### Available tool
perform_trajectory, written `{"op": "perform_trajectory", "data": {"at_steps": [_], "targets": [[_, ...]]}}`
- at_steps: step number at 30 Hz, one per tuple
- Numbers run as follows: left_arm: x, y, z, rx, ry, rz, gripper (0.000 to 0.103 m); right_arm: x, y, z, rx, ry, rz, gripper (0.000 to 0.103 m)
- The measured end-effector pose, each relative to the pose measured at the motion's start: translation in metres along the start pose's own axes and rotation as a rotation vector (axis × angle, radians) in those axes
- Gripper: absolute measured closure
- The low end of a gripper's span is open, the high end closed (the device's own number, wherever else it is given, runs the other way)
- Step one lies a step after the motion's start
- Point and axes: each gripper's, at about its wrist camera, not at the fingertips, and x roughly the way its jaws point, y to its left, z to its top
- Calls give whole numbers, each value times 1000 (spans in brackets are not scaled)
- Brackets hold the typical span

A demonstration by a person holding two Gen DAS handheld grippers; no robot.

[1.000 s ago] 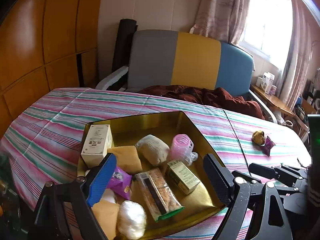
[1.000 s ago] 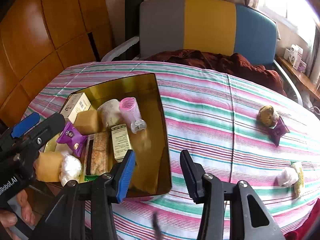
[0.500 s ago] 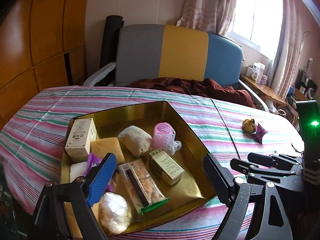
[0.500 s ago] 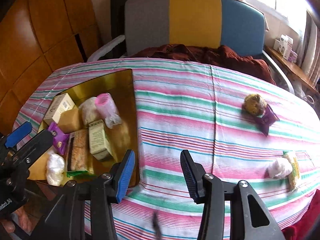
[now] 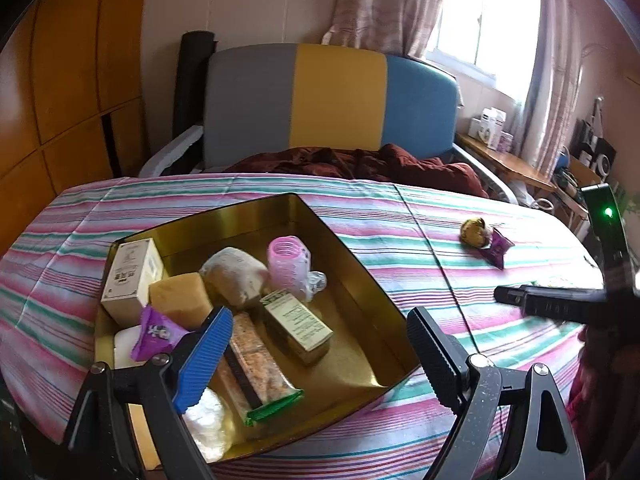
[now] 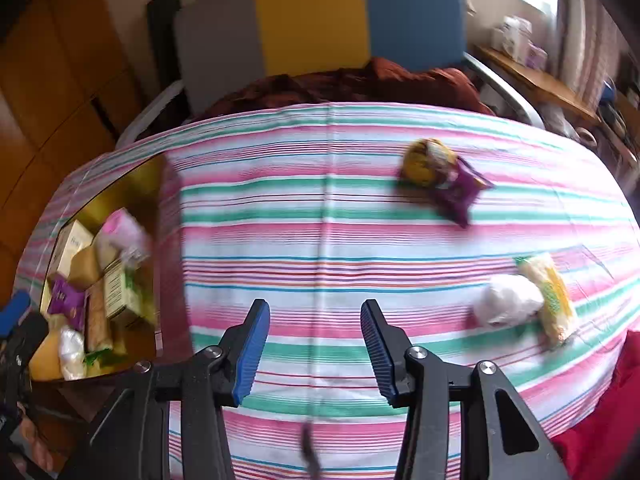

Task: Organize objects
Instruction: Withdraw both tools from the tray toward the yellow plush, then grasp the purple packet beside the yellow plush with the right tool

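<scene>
Striped cloth in pink, green and white covers the bench (image 6: pixel 328 216), and on it sits a gold tray (image 5: pixel 352 276) toward the left side. Inside the tray lie a white box (image 5: pixel 130 276), a tan block (image 5: pixel 180 300), a grey-white bundle (image 5: pixel 234 276), a pink ribbed bottle (image 5: pixel 288 264), a green-labelled carton (image 5: pixel 298 320), a long snack bar in clear wrap (image 5: pixel 256 364), a purple packet (image 5: pixel 156 332) and a white wrapped lump (image 5: pixel 210 428). Out on the cloth, well apart from the tray, a round yellow-brown snack (image 6: pixel 426 160) touches a purple wrapper (image 6: pixel 456 192); nearer the right edge a white ball (image 6: pixel 506 304) lies against a yellow-green packet (image 6: pixel 550 300). The left gripper (image 5: pixel 316 356) hovers over the tray's near end, its fingers spread wide with nothing between them. The right gripper (image 6: pixel 314 348) hangs above bare cloth, fingers partly apart and empty. Behind the bench stand a grey, yellow and blue chair back (image 5: pixel 328 96), a dark red blanket (image 5: pixel 360 164) and a curtained window (image 5: pixel 476 12).
</scene>
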Motion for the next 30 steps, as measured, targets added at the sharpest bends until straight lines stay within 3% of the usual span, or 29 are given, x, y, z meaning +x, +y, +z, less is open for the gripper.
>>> {"op": "perform_trajectory", "data": {"at_steps": [7,15,23,30], "targets": [[5,-11,1,26,18,-31,14,-8,-73,18,156,15,-41,55],[15,-37,0,90,50,-82,13,4,-140,50,339,35,-1,55],[31,-53,4,113,90,-105,13,67,-162,81,462,98,56,55],[47,-68,13,139,117,-120,13,107,-173,97,506,101,97,55]]}}
